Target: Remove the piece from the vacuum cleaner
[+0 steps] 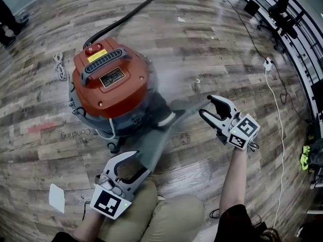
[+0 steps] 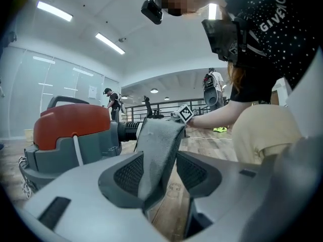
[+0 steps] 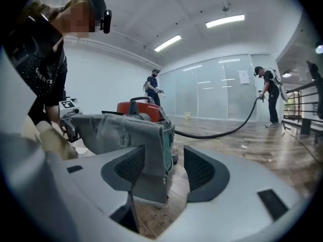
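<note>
A vacuum cleaner [image 1: 111,79] with a red lid and grey body stands on the wooden floor. A grey cloth dust bag [image 1: 156,140] hangs out from its near side and stretches between both grippers. My left gripper [image 1: 141,163] is open around one end of the bag [image 2: 159,150]; the cloth leans on one pad [image 2: 128,174] with a gap to the other. My right gripper [image 1: 206,106] is open around the other end of the bag [image 3: 126,130], which rests against one pad [image 3: 123,169], clear of the other. The bag looks blurred in the head view.
A black hose [image 1: 131,14] runs from the vacuum to the far end of the room. A white card [image 1: 57,198] lies at the near left, a coiled white cord [image 1: 60,67] left of the vacuum, a white cable [image 1: 280,135] and a railing [image 1: 303,39] on the right. People stand far off [image 3: 154,87].
</note>
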Motion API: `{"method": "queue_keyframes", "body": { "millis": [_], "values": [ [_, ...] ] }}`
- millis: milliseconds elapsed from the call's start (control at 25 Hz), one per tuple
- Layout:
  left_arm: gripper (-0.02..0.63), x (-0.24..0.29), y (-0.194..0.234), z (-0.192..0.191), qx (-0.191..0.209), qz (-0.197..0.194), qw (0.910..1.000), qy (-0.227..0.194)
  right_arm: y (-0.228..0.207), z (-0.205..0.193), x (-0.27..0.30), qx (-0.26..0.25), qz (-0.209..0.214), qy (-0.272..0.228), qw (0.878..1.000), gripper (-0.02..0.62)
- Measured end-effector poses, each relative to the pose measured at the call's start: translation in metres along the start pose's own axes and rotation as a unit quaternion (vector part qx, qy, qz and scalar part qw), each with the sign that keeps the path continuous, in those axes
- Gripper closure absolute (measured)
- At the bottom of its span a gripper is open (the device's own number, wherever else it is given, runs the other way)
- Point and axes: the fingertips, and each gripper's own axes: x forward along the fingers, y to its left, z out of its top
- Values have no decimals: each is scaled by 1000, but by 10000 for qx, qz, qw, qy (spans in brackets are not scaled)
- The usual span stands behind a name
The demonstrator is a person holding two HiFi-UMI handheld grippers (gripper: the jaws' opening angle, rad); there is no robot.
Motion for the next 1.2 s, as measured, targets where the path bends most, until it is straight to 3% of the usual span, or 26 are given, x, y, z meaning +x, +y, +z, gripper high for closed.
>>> {"method": "queue_keyframes", "body": {
  "millis": [240,320,400,440,600,800,1120,1200],
  "values": [
    [417,3,-2,2,220,9,9997,72,21,21,13,-722,784,115,9942,374],
    [419,3,-2,4,175,37,9998,88,23,23,12,-647,843,44,9943,478],
    [547,3,1,5,125,132,9998,66,26,20,6,-395,950,-2,9947,558],
    [569,3,3,6,105,178,9998,31,28,18,4,-304,989,-4,9946,568],
    [580,0,8,7,-34,151,9999,-44,41,9,-9,-201,1106,105,9936,571],
    [583,2,-1,13,-23,-204,9997,-97,61,5,-26,-265,1251,292,9914,572],
    [583,0,-13,19,-436,-339,9981,-258,78,4,-37,-172,1153,156,9931,572],
    [583,0,-24,16,-420,-539,9975,-170,80,0,-42,-88,1085,173,9939,572]
  ]
}}
